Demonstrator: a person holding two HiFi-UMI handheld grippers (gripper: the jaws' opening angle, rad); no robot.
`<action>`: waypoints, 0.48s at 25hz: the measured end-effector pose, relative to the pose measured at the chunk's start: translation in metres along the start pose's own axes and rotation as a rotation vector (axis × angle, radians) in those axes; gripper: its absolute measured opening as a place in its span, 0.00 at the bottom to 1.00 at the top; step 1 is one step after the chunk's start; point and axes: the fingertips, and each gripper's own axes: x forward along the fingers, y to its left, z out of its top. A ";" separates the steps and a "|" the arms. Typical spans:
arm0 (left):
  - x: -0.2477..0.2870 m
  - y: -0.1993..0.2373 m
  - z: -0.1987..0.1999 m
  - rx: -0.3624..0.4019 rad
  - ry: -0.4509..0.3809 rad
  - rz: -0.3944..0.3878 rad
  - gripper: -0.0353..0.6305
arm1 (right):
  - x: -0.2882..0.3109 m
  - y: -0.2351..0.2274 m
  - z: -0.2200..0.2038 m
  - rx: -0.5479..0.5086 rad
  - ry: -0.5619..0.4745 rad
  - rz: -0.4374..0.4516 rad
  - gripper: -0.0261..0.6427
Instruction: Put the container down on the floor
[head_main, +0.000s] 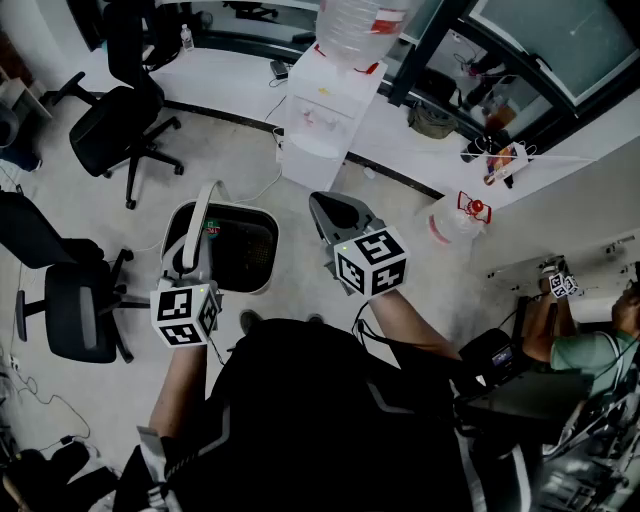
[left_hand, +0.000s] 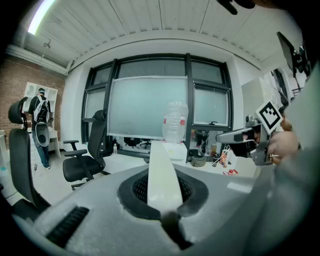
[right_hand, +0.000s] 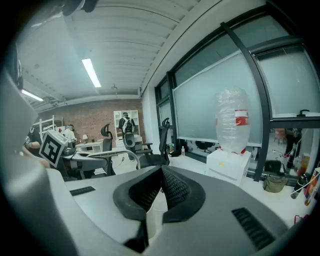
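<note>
The container (head_main: 262, 240) is a white-rimmed bin with a dark mesh inside, low over the floor in front of me in the head view. Its white handle (head_main: 204, 215) arches up its left side. My left gripper (head_main: 200, 245) is shut on that handle, which shows as a white strip (left_hand: 161, 160) running out between the jaws in the left gripper view. Whether the bin's bottom touches the floor I cannot tell. My right gripper (head_main: 322, 205) hovers beside the bin's right rim, jaws shut (right_hand: 161, 172) with nothing in them.
A water dispenser (head_main: 320, 115) with a bottle on top stands just beyond the bin. A water jug (head_main: 455, 220) sits on the floor to the right. Office chairs (head_main: 125, 120) (head_main: 70, 300) stand at the left. Another person (head_main: 590, 350) works at the far right.
</note>
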 end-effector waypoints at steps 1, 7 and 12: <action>0.000 0.001 0.001 -0.002 -0.001 -0.001 0.07 | 0.001 0.001 0.001 -0.004 0.000 0.000 0.05; -0.001 0.007 0.004 -0.008 -0.005 -0.004 0.07 | 0.008 0.005 0.004 -0.003 -0.001 -0.002 0.05; 0.001 0.012 0.003 0.000 -0.004 -0.008 0.07 | 0.013 0.007 0.004 -0.003 -0.004 -0.011 0.05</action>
